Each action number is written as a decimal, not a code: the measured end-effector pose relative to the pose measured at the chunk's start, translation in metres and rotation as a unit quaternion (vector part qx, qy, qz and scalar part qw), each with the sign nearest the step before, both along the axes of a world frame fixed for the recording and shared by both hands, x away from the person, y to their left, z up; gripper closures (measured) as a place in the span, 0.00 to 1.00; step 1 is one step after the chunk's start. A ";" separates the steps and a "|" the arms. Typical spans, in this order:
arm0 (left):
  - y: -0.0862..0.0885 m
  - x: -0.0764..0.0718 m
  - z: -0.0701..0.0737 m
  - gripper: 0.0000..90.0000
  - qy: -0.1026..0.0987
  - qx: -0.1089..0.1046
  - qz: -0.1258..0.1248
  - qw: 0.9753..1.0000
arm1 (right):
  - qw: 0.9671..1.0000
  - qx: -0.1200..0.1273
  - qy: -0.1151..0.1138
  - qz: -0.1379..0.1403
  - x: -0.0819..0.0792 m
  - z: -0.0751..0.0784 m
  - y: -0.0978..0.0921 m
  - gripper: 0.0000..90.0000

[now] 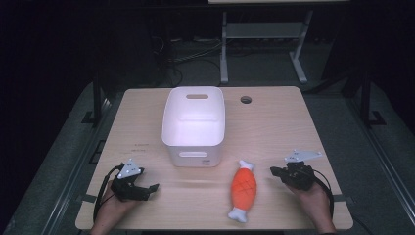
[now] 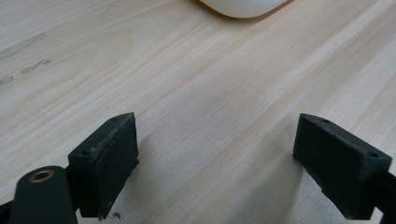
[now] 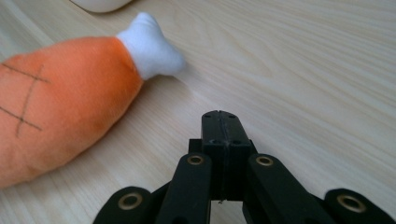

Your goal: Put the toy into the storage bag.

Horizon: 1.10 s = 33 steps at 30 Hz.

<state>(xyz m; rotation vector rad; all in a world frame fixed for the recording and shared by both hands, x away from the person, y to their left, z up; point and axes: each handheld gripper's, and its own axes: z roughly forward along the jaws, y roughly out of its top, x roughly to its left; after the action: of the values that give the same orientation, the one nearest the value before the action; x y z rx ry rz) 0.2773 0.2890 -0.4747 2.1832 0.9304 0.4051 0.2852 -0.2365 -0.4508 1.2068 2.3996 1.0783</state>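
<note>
**Closed claw waits beside the plush drumstick**

Right gripper (image 3: 219,126) rests on the table (image 1: 274,127) with its jaws pressed together, just right of the orange plush drumstick (image 1: 243,188), which lies in front of the white bin (image 1: 194,120). Left gripper (image 2: 215,163) sits well apart, jaws spread wide over bare wood. The pick-up looks not yet begun: next, the right jaws would need to part and straddle the toy.

A light wood-grain table (image 1: 274,132) stands on a grey floor (image 1: 342,112). A round cable hole (image 1: 246,100) sits near the table's far edge. Beyond the table, a white metal frame (image 1: 298,54) rises from the floor, with dark cables (image 1: 188,56) lying beside it.
</note>
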 end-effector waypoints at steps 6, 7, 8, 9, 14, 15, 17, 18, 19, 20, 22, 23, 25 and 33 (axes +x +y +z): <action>0.000 0.000 0.000 0.15 0.000 0.000 0.000 1.000 | 1.000 -0.003 -0.002 0.012 0.005 0.002 0.008 1.00; 0.000 0.000 0.000 0.14 0.000 0.000 0.000 1.000 | 1.000 -0.002 -0.003 0.016 0.007 0.002 0.010 1.00; 0.000 0.000 0.000 0.14 0.000 0.000 0.000 1.000 | 1.000 -0.002 -0.001 0.017 0.008 0.003 0.012 1.00; 0.000 0.000 0.000 0.14 0.000 0.000 0.000 1.000 | 1.000 -0.002 -0.005 0.020 0.009 0.003 0.013 1.00; 0.000 0.000 0.000 0.14 0.000 0.000 0.000 1.000 | 1.000 -0.005 -0.003 0.028 0.013 0.004 0.022 1.00; 0.000 0.000 0.000 0.14 0.000 0.000 0.000 1.000 | 1.000 -0.005 -0.002 0.030 0.014 0.005 0.023 1.00; 0.000 0.000 0.000 0.14 0.000 0.000 0.000 1.000 | 0.999 -0.007 -0.002 0.032 0.016 0.004 0.026 1.00; 0.000 0.000 0.000 0.14 0.000 0.000 0.000 1.000 | 0.999 -0.008 -0.001 0.034 0.018 0.003 0.029 1.00; 0.000 0.000 0.000 0.14 0.000 0.000 0.000 1.000 | 0.999 -0.008 -0.001 0.034 0.018 0.003 0.029 1.00; 0.000 0.000 0.000 0.14 0.000 0.000 0.000 1.000 | 0.999 -0.009 0.002 0.035 0.019 0.003 0.030 1.00; 0.000 0.000 0.000 0.14 0.000 0.000 0.000 1.000 | 0.999 -0.012 0.002 0.038 0.021 0.002 0.032 1.00; 0.000 0.000 0.000 0.14 0.000 0.000 0.000 1.000 | 0.999 -0.015 0.005 0.040 0.023 0.001 0.035 1.00; 0.000 0.000 0.000 0.14 0.000 0.000 0.000 1.000 | 0.999 -0.018 0.007 0.044 0.023 0.000 0.037 1.00; 0.000 0.000 0.000 0.14 0.000 0.000 0.000 1.000 | 0.998 -0.021 0.015 0.050 0.025 -0.002 0.044 1.00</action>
<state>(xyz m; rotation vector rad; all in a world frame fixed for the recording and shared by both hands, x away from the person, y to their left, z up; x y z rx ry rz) 0.2773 0.2890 -0.4747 2.1835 0.9306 0.4055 0.3098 -0.1929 -0.4526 1.1089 2.5158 1.0398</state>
